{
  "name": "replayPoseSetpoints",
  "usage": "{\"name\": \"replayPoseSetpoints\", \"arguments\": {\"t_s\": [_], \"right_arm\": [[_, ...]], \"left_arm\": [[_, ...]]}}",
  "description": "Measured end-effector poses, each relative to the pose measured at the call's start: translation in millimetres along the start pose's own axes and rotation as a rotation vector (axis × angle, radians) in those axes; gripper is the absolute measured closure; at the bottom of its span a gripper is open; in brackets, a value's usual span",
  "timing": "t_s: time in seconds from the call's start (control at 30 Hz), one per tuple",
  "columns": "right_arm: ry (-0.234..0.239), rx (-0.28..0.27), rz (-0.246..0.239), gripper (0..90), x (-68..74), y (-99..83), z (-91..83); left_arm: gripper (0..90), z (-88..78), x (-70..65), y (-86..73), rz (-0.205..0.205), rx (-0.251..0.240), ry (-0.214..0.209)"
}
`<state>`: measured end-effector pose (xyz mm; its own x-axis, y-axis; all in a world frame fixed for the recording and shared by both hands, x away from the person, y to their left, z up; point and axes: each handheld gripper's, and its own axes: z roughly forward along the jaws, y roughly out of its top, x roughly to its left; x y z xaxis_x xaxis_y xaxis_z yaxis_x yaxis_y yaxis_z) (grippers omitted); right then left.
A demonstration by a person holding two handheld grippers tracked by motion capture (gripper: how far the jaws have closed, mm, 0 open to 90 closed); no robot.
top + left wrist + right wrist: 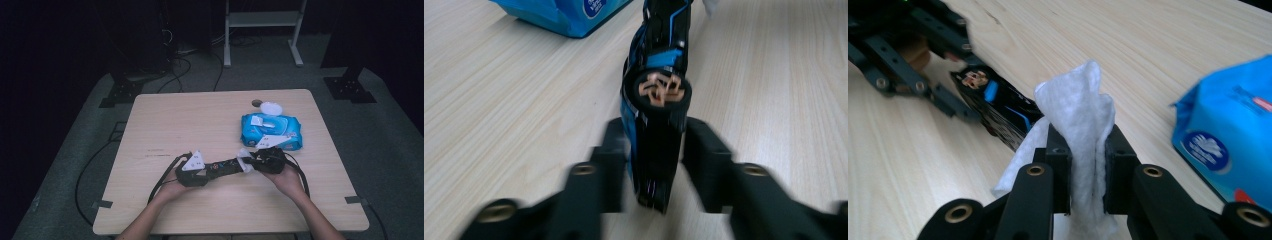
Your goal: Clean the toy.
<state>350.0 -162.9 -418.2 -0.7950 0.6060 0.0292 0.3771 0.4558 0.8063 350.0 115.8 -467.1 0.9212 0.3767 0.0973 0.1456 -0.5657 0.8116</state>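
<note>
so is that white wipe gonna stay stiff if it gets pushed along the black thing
Probably not. The wipe looks soft and floppy: it folds and crumples above the right gripper that pinches it, and a flap sags down onto the table. It seems very light, so it would likely bunch up against the black object.
</note>
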Motion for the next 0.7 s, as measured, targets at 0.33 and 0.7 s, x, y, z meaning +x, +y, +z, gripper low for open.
{"name": "replayPoseSetpoints", "arguments": {"t_s": [0.33, 0.7], "right_arm": [[0.065, 0.020, -0.083, 77.0, 28.3, 25.0, 30.1], [0.051, 0.028, -0.044, 76.8, 13.3, 11.4, 20.3]], "left_arm": [[35.9, 9.9, 1.3, 15.0, 0.025, 0.031, -0.012], [62.8, 14.0, 4.7, 22.1, 0.055, 0.053, -0.054]]}}
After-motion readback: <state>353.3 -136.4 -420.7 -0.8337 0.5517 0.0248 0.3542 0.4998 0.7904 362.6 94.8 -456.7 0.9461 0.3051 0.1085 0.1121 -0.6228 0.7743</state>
